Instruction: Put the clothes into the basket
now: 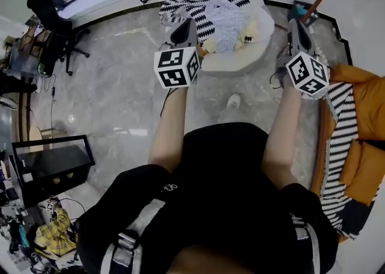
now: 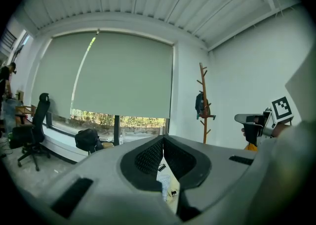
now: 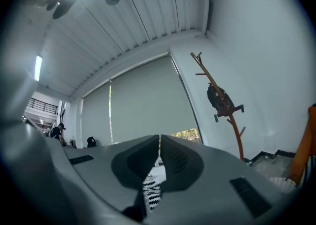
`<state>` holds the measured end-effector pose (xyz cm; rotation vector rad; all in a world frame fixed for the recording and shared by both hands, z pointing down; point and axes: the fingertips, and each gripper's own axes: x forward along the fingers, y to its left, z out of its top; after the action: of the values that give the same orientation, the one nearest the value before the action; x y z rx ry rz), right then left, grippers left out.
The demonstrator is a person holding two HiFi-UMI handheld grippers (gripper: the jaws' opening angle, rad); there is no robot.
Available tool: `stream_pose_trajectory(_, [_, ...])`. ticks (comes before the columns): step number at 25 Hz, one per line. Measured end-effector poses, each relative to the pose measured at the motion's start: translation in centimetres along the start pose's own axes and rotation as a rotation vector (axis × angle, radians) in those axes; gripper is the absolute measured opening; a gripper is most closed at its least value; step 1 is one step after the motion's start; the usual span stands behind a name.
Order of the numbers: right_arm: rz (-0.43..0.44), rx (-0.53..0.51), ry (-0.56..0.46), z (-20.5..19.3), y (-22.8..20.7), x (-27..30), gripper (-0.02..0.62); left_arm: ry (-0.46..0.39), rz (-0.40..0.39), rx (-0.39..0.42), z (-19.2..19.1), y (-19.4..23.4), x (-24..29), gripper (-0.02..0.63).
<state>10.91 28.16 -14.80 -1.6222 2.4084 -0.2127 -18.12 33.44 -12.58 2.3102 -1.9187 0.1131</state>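
Person's bare forearms reach forward. Left gripper point(image 1: 187, 23): jaws pressed together, nothing between them, seen against the left edge of the white basket point(image 1: 240, 62). Right gripper point(image 1: 293, 23): jaws together, empty, just right of the basket. Clothes are piled in the basket: black-white zigzag garment point(image 1: 194, 3), pale blue garment point(image 1: 228, 21). Wooden coat rack point(image 3: 224, 108) stands by the far wall.

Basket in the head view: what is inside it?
A black-and-white zigzag garment, a pale blue garment and a cream piece lie heaped in the white basket. Anything beneath them is covered.
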Motion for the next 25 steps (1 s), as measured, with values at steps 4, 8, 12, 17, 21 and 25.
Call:
stream_pose_trajectory(4, [0.032,0.027,0.042,-1.4,-3.9,8.1,0.014,0.02,0.049,0.004,0.2,0.7,7.5,0.009])
stream_pose_trajectory(8, [0.046,0.074,0.087,-3.7,-6.8,13.6,0.014,0.054,0.126,-0.018,-0.5,2.9,12.6,0.009])
stream_pose_trajectory(12, [0.056,0.106,0.127,-6.2,-8.2,17.4,0.014,0.104,0.116,-0.015,-1.7,3.3,16.9,0.009])
stream_pose_trajectory(17, [0.053,0.132,0.175,-8.6,-8.9,20.3,0.014,0.163,0.101,-0.021,-3.1,4.2,20.2,0.009])
stream_pose_trajectory(21, [0.045,0.154,0.245,-12.1,-8.7,21.8,0.014,0.234,0.087,-0.044,-5.7,5.6,22.2,0.009])
stream_pose_trajectory(25, [0.022,0.158,0.321,-15.7,-7.9,22.9,0.014,0.297,0.06,-0.074,-8.7,7.6,24.6,0.009])
